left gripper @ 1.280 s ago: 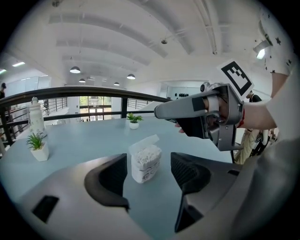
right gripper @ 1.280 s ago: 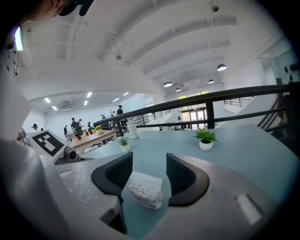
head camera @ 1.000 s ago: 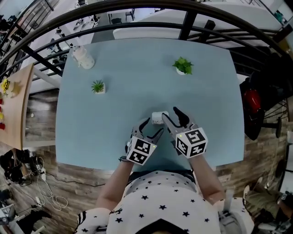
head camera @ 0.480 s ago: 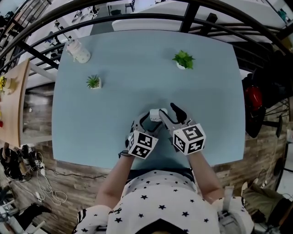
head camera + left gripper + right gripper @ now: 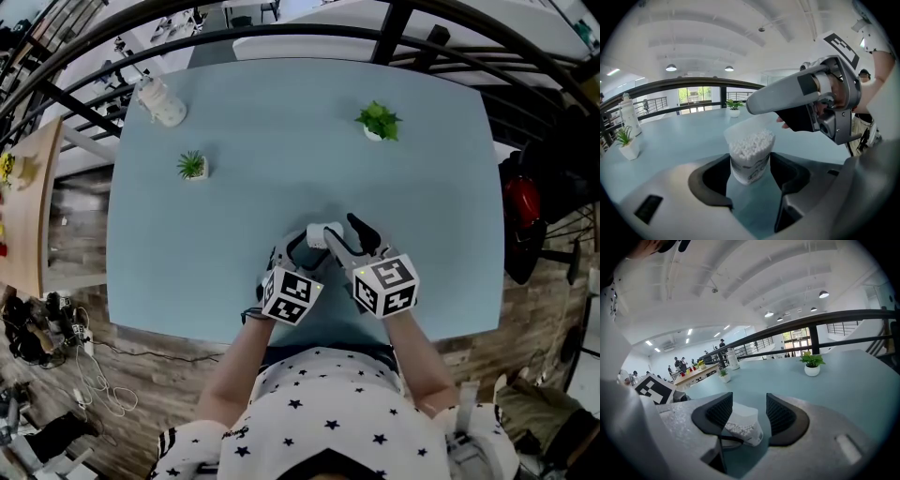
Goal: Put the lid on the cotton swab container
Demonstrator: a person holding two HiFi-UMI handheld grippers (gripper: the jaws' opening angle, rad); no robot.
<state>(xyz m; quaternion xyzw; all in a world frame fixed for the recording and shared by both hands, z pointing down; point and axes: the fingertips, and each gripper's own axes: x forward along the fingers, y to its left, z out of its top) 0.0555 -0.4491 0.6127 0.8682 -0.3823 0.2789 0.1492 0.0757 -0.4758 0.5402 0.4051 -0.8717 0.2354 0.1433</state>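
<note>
A small clear cotton swab container point(image 5: 750, 157), full of white swabs, stands on the blue table point(image 5: 281, 122) near its front edge. My left gripper point(image 5: 750, 169) is shut on its lower body. A translucent white lid point(image 5: 743, 129) lies tilted on its top. My right gripper point(image 5: 749, 411) reaches over from the right and straddles the lid point(image 5: 740, 412). The lid rests against the gripper's left finger, and a gap shows on the other side. In the head view the container point(image 5: 319, 234) sits between my left gripper point(image 5: 307, 251) and my right gripper point(image 5: 344, 231).
Two small potted plants point(image 5: 378, 122) point(image 5: 192, 167) and a white bottle point(image 5: 161, 103) stand far back on the table. A dark railing point(image 5: 281, 37) runs behind the table. The table's front edge point(image 5: 281, 328) lies just below the grippers.
My right gripper has edged left, so its fingers now lie over the container's top. The left gripper keeps its hold. Since half a second ago almost nothing has moved.
</note>
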